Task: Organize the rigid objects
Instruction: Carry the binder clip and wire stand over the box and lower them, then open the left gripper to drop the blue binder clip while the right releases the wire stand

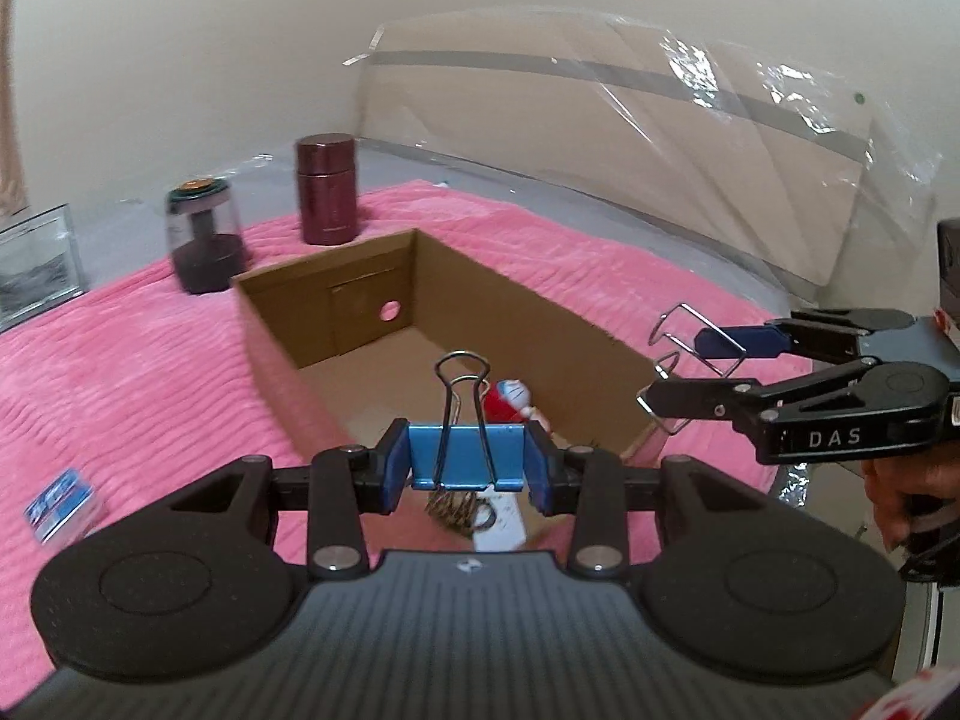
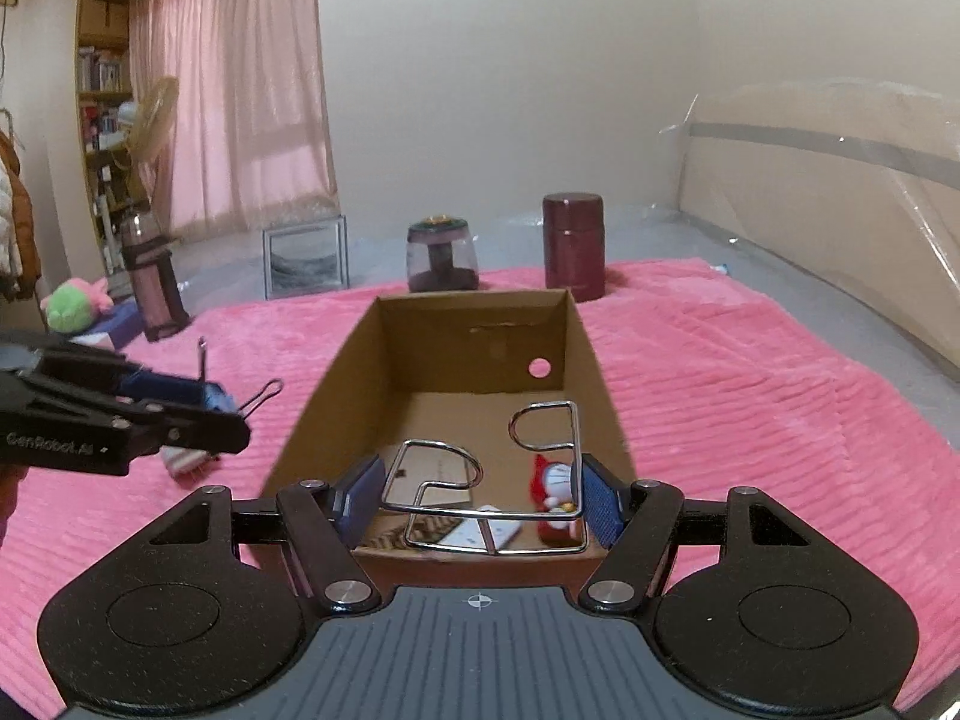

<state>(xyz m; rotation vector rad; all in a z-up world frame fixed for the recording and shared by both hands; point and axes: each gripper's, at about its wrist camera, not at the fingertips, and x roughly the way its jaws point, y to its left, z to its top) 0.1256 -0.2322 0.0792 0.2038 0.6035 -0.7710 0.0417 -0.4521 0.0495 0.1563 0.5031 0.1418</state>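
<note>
Gripping a blue metal binder clip (image 1: pixel 467 457), my left tongs (image 1: pixel 467 459) hang above the open brown cardboard box (image 1: pixel 336 300); my right tongs (image 2: pixel 480 495) clamp a bent chrome wire holder (image 2: pixel 489 480). I should release both low inside, clear of the toy figure (image 2: pixel 555 495).

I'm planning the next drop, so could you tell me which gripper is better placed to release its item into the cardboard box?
Right, probably. The right gripper holds the wire rack directly over the cardboard box. The left gripper, shut on the blue binder clip, appears to be still beside the box's near corner.
</note>
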